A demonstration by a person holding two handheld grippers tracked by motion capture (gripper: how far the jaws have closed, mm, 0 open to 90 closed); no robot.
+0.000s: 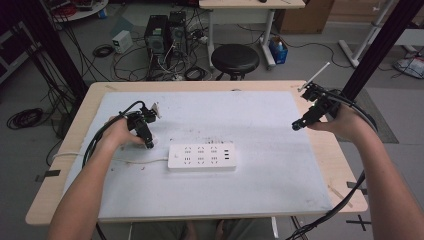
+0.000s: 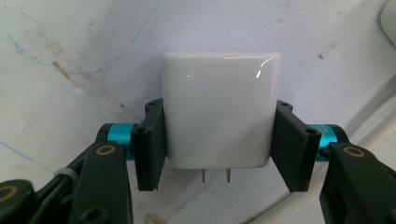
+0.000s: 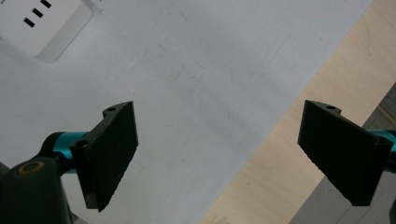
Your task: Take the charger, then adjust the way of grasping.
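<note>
A white power strip (image 1: 202, 156) lies flat in the middle of the white mat, and its corner (image 3: 44, 23) appears at the top left of the right gripper view. My left gripper (image 1: 149, 144) points down at the mat just left of the strip. It is shut on a white plug adapter (image 2: 218, 112), whose two metal prongs (image 2: 215, 175) point back toward the camera. My right gripper (image 1: 298, 125) hangs above the mat's right edge, open with nothing between its jaws (image 3: 224, 154).
The strip's white cable (image 1: 135, 161) runs left across the mat (image 1: 260, 190) under my left hand. The wooden table (image 1: 345, 170) shows beyond the mat's edges. A black stool (image 1: 235, 58), computer towers and floor cables stand behind the table.
</note>
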